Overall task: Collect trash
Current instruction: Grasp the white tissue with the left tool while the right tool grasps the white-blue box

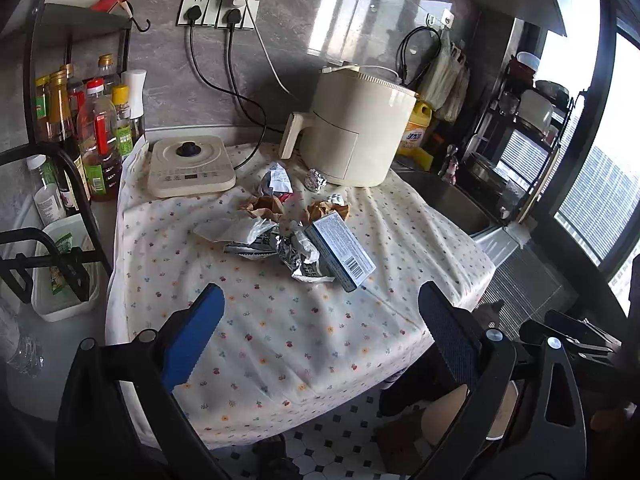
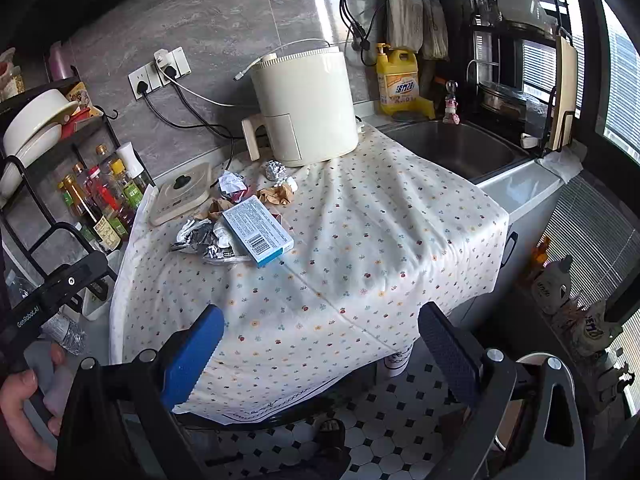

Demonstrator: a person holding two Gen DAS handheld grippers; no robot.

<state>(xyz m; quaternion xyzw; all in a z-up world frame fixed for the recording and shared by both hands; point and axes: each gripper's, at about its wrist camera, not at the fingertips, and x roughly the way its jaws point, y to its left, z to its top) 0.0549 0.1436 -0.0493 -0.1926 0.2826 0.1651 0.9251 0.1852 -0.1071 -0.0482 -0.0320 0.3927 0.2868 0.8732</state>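
Note:
A heap of trash lies mid-table on a flowered cloth (image 1: 280,332): a blue-grey carton (image 1: 340,250) (image 2: 257,235), silver wrappers (image 1: 298,254) (image 2: 200,238), crumpled brown paper (image 1: 264,205) (image 2: 276,194), a white plastic scrap (image 1: 240,230), a foil ball (image 1: 315,180) (image 2: 274,170) and a printed wrapper (image 1: 278,179) (image 2: 231,183). My left gripper (image 1: 320,300) is open near the table's front edge, short of the heap, nothing between its fingers. My right gripper (image 2: 320,318) is open too, farther back and right of the heap.
A cream air fryer (image 1: 356,128) (image 2: 306,108) stands behind the heap, a flat cream cooker (image 1: 188,166) to its left. Sauce bottles (image 1: 96,128) fill a black rack at left. A steel sink (image 2: 456,148) lies right. A hand (image 2: 24,404) holds the other gripper. Tiled floor (image 2: 400,412) below.

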